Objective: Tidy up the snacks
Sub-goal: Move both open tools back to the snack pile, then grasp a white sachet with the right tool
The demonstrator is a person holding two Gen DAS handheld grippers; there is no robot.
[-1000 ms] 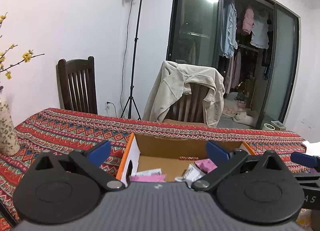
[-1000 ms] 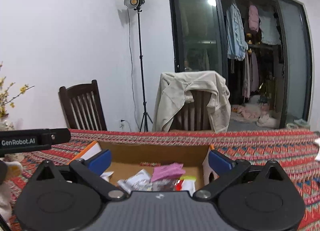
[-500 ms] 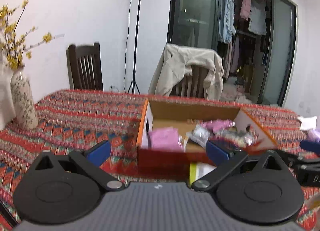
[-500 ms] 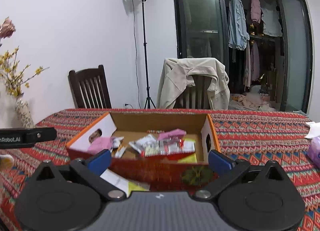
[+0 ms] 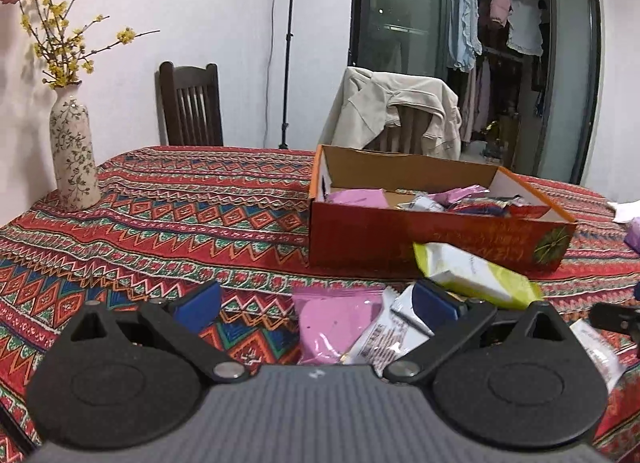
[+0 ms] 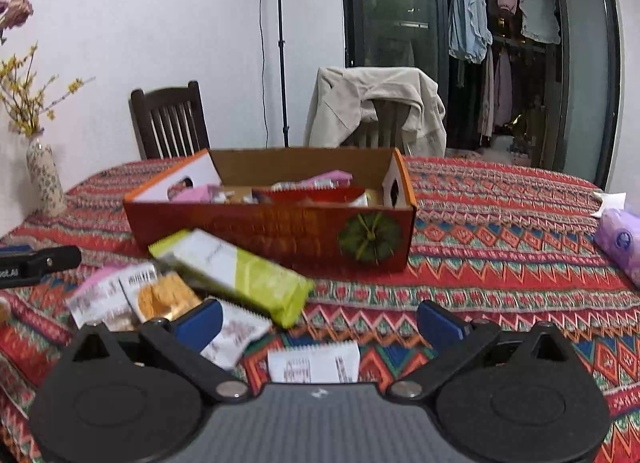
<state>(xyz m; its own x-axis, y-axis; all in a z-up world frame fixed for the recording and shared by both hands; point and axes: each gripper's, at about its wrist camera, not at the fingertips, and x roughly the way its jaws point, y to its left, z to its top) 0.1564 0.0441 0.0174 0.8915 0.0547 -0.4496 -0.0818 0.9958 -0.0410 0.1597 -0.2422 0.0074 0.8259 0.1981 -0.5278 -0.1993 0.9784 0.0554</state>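
Note:
An open red cardboard box (image 5: 400, 235) (image 6: 248, 231) holding several snack packets stands on the patterned tablecloth. Loose packets lie in front of it: a yellow-green and white packet (image 5: 472, 275) (image 6: 236, 271), a pink packet (image 5: 332, 323), white packets (image 5: 384, 339) (image 6: 316, 361) and a biscuit packet (image 6: 164, 295). My left gripper (image 5: 316, 305) is open and empty, low over the pink packet. My right gripper (image 6: 318, 321) is open and empty, just above the white packet. The left gripper's body also shows at the left edge of the right wrist view (image 6: 36, 263).
A floral vase (image 5: 74, 155) with yellow branches stands at the table's left edge. A purple tissue pack (image 6: 620, 243) lies at the right. Two chairs (image 5: 190, 107) stand behind the table, one draped with a beige jacket (image 6: 376, 107). A light stand (image 6: 280, 43) is behind.
Both grippers have pulled back from over the box toward the near table edge and dropped lower. The loose packets in front of the box have come into view. Both stayed open.

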